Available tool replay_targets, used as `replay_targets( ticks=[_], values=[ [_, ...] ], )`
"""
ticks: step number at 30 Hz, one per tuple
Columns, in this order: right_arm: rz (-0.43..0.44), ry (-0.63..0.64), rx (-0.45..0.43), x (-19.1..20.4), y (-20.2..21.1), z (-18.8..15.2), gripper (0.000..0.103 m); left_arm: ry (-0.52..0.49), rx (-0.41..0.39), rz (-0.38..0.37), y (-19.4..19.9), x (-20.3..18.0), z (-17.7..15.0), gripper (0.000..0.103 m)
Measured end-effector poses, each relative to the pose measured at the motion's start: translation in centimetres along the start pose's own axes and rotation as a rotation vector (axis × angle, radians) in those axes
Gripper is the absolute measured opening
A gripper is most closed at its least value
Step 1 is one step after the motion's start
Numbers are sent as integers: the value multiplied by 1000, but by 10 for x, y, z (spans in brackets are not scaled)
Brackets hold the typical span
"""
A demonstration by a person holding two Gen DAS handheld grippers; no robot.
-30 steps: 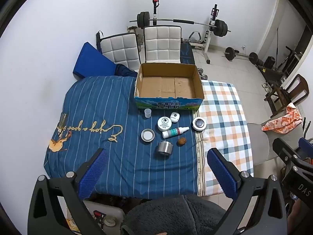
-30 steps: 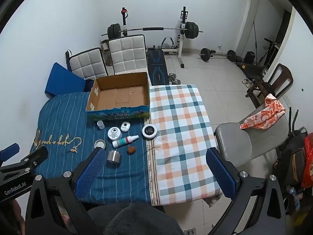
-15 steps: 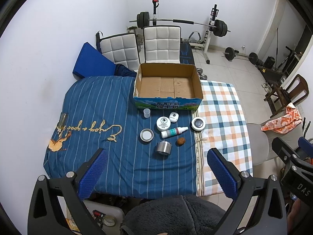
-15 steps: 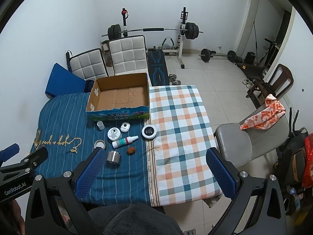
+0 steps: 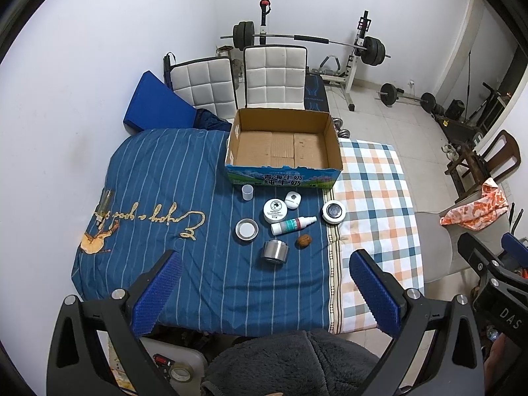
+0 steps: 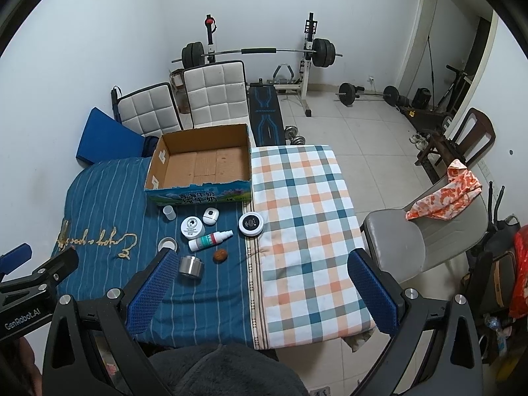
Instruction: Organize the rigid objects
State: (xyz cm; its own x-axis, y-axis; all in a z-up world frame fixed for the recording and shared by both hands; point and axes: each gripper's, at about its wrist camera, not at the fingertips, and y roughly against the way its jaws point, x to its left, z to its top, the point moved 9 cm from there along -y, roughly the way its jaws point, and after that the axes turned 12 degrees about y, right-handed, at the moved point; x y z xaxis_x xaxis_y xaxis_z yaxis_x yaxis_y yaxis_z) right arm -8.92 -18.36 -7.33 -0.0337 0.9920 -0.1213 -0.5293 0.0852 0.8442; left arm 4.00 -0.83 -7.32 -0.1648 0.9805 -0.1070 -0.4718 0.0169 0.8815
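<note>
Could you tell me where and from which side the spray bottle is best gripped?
Grip the spray bottle across its wide white body, coming straight down from above. It lies on its side, nozzle toward the black-lidded jar; the body is thicker than the nozzle end.

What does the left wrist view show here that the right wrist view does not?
Only the left wrist view shows the roll of tape below the table edge. Only the right wrist view shows the red bag at far right. Both show the open cardboard box, the steel cylindrical tin, the white spray bottle and the brown walnut.
</note>
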Motion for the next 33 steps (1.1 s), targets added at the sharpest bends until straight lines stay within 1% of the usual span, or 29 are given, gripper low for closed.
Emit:
replay_targets(
  ticks=[33],
  values=[
    [0, 5, -6, -2, 2, 2, 103, 2, -2, -9, -4, -3, 4, 103]
  ],
)
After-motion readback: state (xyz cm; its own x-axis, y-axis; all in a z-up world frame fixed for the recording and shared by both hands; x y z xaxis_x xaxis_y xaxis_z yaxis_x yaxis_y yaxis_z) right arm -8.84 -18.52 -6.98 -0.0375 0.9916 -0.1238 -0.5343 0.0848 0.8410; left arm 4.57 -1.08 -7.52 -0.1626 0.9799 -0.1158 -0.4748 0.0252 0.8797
